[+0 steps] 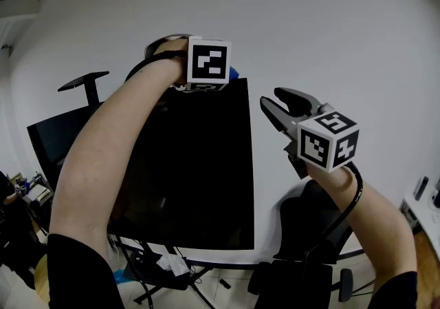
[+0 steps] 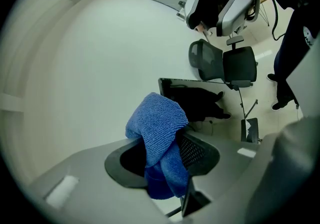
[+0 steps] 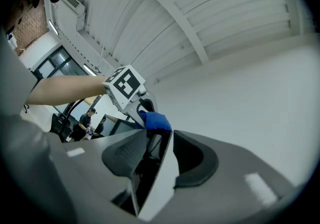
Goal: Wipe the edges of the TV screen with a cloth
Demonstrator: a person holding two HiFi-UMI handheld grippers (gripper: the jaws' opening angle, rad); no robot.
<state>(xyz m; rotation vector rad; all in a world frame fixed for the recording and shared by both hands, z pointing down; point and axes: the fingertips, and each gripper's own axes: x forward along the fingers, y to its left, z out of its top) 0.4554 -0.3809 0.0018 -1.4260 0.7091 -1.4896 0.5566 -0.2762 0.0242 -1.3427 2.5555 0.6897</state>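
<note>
The black TV screen [image 1: 192,163] stands upright in portrait before a white wall. My left gripper [image 1: 206,84] is at the TV's top edge, near its right corner. In the left gripper view this gripper [image 2: 162,155] is shut on a folded blue cloth [image 2: 157,128], which bulges out past the jaws. A bit of the cloth [image 1: 233,72] shows beside the marker cube. My right gripper [image 1: 270,97] hovers at the TV's right edge just below the top corner. In the right gripper view its jaws stand apart, open, with the thin TV edge [image 3: 161,168] between them, and the cloth [image 3: 156,120] shows just beyond.
A second dark monitor [image 1: 51,135] stands at the left. Black office chairs [image 1: 306,232] are below the right arm, and the TV stand's legs [image 1: 165,273] spread over the floor. People [image 3: 82,123] stand far off in the right gripper view.
</note>
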